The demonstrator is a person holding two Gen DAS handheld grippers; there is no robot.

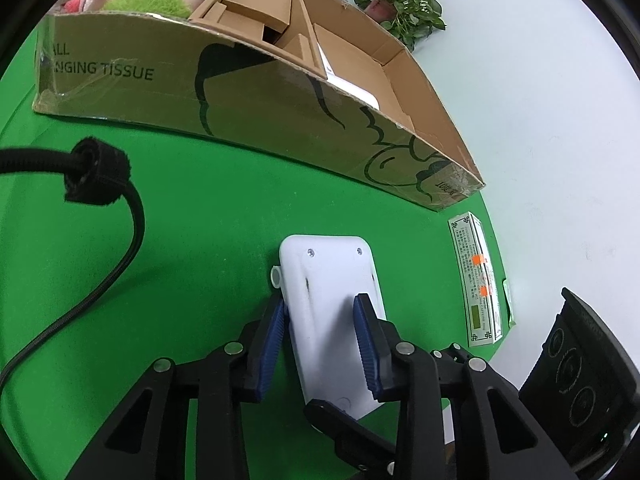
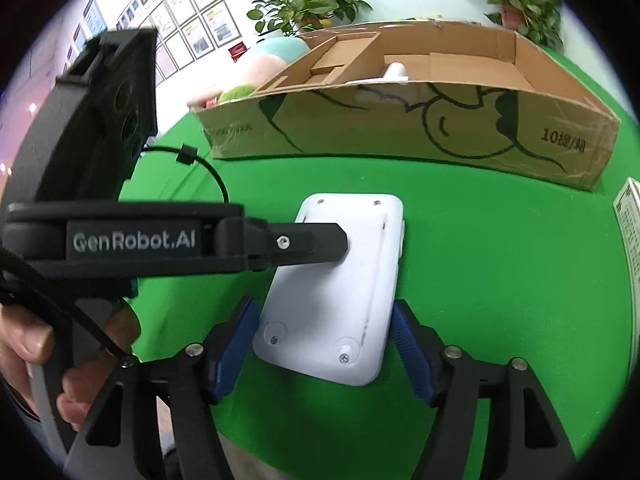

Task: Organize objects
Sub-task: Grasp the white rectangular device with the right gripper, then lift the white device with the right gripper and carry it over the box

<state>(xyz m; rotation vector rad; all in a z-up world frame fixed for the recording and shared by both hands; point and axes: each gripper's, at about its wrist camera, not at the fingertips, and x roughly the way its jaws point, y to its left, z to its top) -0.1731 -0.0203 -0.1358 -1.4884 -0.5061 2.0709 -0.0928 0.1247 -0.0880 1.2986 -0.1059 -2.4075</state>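
My left gripper [image 1: 320, 344] has its blue ribbed pads [image 1: 274, 344] closed against the two long edges of the flat white plastic device with rounded corners and small screws in its back [image 1: 332, 280]; the jaws are narrowed to the width of that device, which reaches forward past the fingertips and rests tilted over the green cloth-covered table [image 1: 200, 220]. My right gripper [image 2: 324, 344] stands wider. Its blue pads [image 2: 236, 352] flank the near end of the same white device [image 2: 340, 280], the left pad close against its corner, the right pad with a sliver of gap showing; I cannot tell whether either pad presses, and I record no firm grip there.

In the right wrist view the left gripper's black finger [image 2: 308, 244] reaches in from my left and lies across the device's upper left edge. A hand [image 2: 44, 344] grasps that tool's handle at lower left.

Ahead of both tools, well beyond the device, stands a long open brown cardboard box printed with dark line drawings [image 1: 280, 108]. Inside it I see smaller brown cardboard boxes [image 1: 256, 4] and a white item [image 2: 394, 72]. A black braided cable with a fabric strap [image 1: 96, 172] runs over the table ahead and to the left of my left gripper. A narrow white printed carton with orange marks [image 1: 478, 280] lies at the table edge to its right.
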